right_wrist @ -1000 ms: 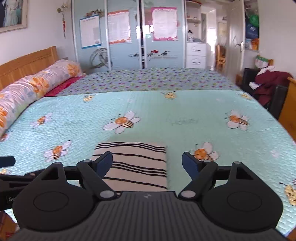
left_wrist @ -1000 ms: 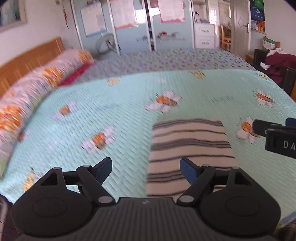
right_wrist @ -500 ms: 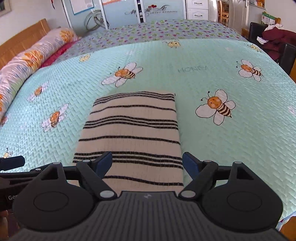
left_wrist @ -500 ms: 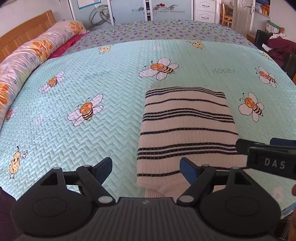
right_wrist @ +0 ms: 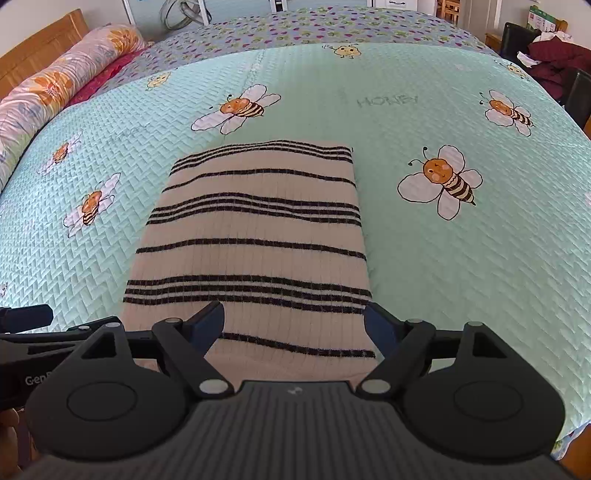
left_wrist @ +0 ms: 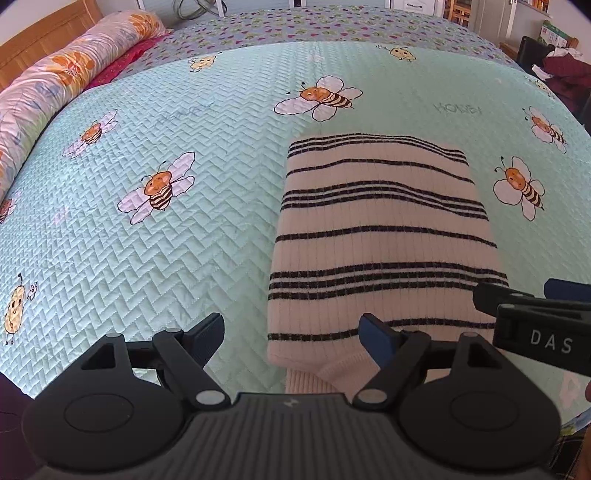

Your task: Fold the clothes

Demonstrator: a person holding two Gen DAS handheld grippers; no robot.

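sweater: 1, folded, striped | bedspread: 1 | left tool: wide open, empty | right tool: wide open, empty

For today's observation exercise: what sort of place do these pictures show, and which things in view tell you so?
Most likely a home bedroom. A wide bed under a bee-print quilt fills both views, a long floral bolster lies against a wooden headboard, and a folded striped sweater rests on the quilt.
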